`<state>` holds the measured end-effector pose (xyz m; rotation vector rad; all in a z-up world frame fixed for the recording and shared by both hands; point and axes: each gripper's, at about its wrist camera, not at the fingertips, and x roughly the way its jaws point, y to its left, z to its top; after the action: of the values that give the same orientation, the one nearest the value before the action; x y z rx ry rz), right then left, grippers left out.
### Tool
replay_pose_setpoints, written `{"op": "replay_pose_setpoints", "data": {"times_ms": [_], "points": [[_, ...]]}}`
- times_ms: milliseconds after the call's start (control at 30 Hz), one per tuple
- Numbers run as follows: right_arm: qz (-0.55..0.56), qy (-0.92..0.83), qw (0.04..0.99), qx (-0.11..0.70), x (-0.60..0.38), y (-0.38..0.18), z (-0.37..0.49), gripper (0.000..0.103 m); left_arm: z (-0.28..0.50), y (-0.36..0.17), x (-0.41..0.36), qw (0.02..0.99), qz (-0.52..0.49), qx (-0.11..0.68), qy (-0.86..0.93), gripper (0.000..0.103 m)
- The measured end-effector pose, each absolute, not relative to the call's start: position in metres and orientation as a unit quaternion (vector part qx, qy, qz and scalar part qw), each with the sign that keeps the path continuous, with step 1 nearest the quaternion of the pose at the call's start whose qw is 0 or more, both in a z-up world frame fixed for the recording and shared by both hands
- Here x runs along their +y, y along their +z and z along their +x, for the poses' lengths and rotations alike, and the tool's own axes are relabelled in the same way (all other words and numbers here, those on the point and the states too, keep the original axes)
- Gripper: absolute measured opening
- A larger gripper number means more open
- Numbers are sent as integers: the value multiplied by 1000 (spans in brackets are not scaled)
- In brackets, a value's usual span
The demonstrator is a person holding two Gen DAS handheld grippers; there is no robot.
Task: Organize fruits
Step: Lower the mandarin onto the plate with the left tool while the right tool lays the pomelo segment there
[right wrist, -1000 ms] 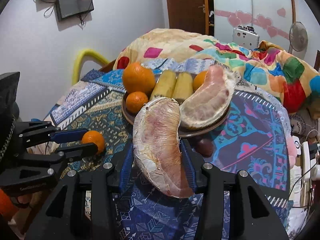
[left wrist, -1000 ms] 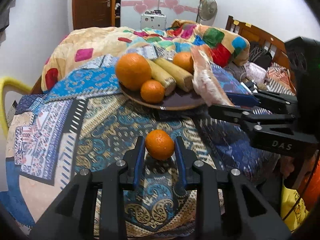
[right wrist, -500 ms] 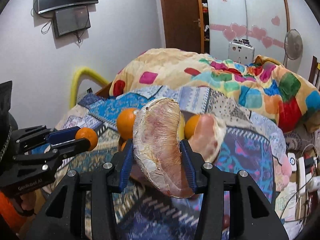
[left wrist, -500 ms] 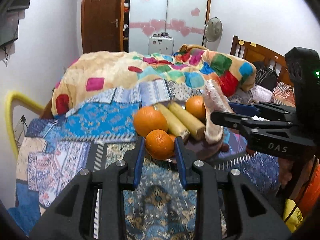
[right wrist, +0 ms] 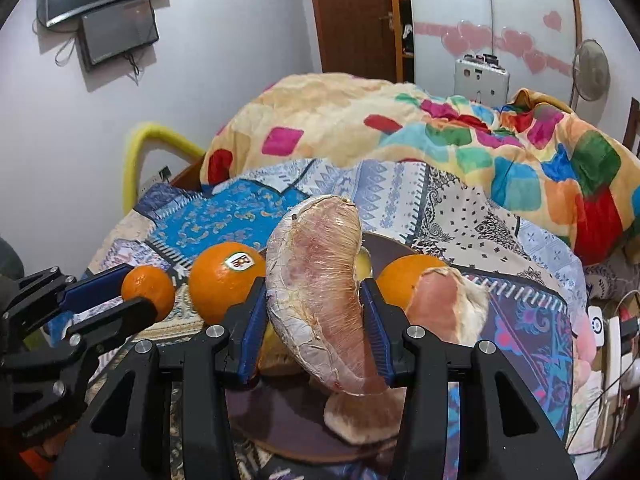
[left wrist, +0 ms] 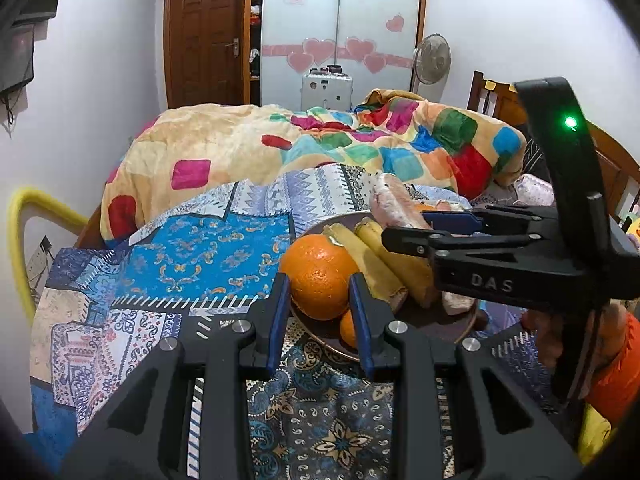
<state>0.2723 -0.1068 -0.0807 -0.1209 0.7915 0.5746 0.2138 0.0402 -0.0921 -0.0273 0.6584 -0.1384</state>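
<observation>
My left gripper [left wrist: 318,300] is shut on a small orange [right wrist: 148,290], which the right wrist view shows between its fingers just left of the dark plate [right wrist: 300,436]. In the left wrist view the fruit filling the jaws is an orange [left wrist: 318,280], and I cannot tell there if it is the held one. My right gripper [right wrist: 314,320] is shut on a wrapped pomelo wedge [right wrist: 320,280], held over the plate. On the plate lie a big stickered orange [right wrist: 224,276], another orange [right wrist: 404,280], a second pomelo wedge [right wrist: 448,304] and two yellow corn-like pieces [left wrist: 380,256].
The plate sits on a patterned blue cloth [left wrist: 208,252] over a bed. A colourful patchwork blanket [left wrist: 360,148] is heaped behind it. A yellow chair back [left wrist: 24,232] stands at the left, a wooden headboard [left wrist: 612,160] at the right.
Both grippers have moved in over the plate. The left one has carried the small orange up from the cloth to beside the big orange. The right one has brought its pomelo wedge above the plate.
</observation>
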Motion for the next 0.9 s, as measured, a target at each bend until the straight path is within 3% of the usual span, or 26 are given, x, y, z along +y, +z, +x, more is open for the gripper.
{"op": "replay_pose_setpoints", "data": {"times_ms": [467,900], "points": [[-80,283,876,381,-97,-79,273,42,220,-99,42,941,-23,329,-76,30],[-90,256,896,353,-158,-67,223,46,212,-105,-8,930,-1,348,-119,30]]}}
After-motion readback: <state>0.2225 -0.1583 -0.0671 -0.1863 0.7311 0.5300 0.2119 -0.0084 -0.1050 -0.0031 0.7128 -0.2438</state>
